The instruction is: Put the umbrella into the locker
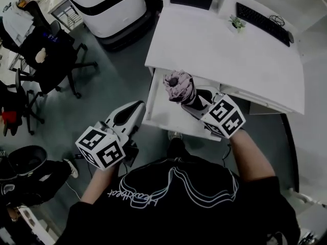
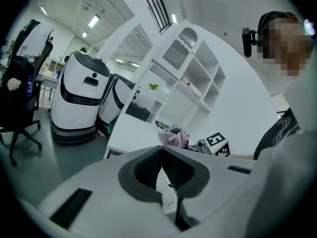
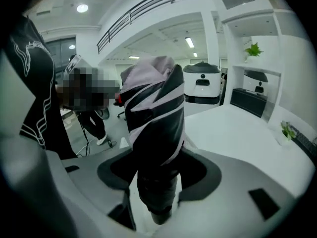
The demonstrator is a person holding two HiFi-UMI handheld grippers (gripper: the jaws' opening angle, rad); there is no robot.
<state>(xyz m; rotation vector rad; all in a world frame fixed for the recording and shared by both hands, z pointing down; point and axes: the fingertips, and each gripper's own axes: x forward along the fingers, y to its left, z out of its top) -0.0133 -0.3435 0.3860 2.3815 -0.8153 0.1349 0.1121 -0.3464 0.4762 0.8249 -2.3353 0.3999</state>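
Observation:
A folded pink-and-black umbrella [image 1: 179,86] stands upright in my right gripper [image 1: 198,105], whose jaws are shut on its lower black part. In the right gripper view the umbrella [image 3: 153,118] fills the middle, pressed between the right gripper's [image 3: 158,175] pads. It hangs over the white locker [image 1: 159,114], which stands open under the desk's front edge. My left gripper [image 1: 137,110] is to the left of the locker, over the floor, shut and empty. The left gripper [image 2: 162,150] view shows its pads meeting, with the umbrella [image 2: 173,136] beyond.
On the white desk [image 1: 225,55] lie a black keyboard [image 1: 263,22] and a small plant [image 1: 236,22]. A white machine [image 1: 110,4] stands at the back. Black office chairs [image 1: 51,55] and a black bin [image 1: 23,160] are on the left.

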